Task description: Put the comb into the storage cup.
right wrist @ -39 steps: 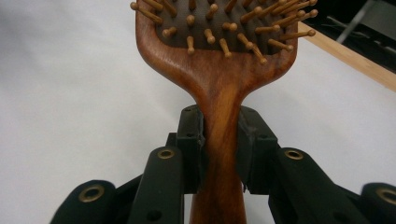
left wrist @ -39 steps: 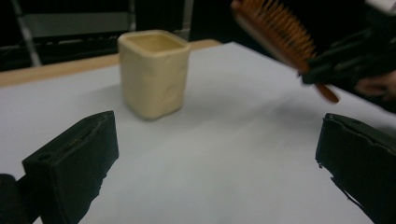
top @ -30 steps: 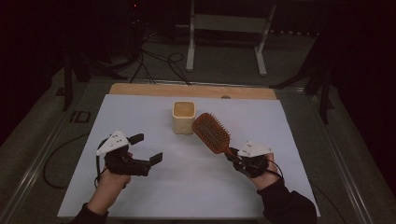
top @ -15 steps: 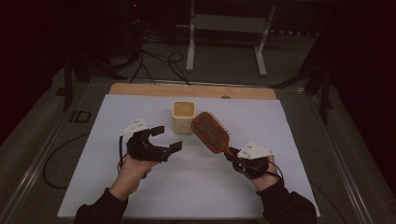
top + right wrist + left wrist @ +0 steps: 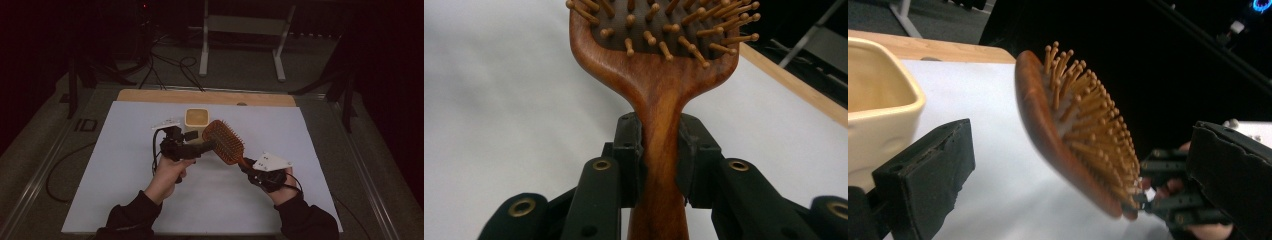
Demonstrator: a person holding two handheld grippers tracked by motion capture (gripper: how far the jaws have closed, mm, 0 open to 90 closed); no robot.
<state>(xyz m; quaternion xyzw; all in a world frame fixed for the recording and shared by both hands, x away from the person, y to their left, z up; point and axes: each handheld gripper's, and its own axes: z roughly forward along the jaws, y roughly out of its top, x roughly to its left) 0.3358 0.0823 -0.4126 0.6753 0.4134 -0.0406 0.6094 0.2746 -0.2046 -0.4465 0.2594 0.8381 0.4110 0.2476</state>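
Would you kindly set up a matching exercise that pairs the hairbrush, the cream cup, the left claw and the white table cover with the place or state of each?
Things:
1. hairbrush
2. cream cup
3. left claw
4. white table cover

Places or states:
A. open, its jaws apart on either side of the brush head
B. spread flat beneath everything
C. clamped by its wooden handle in the right claw, held above the table
D. standing upright near the far edge, behind the brush

Pairs: 1-C, 2-D, 3-A, 4-B
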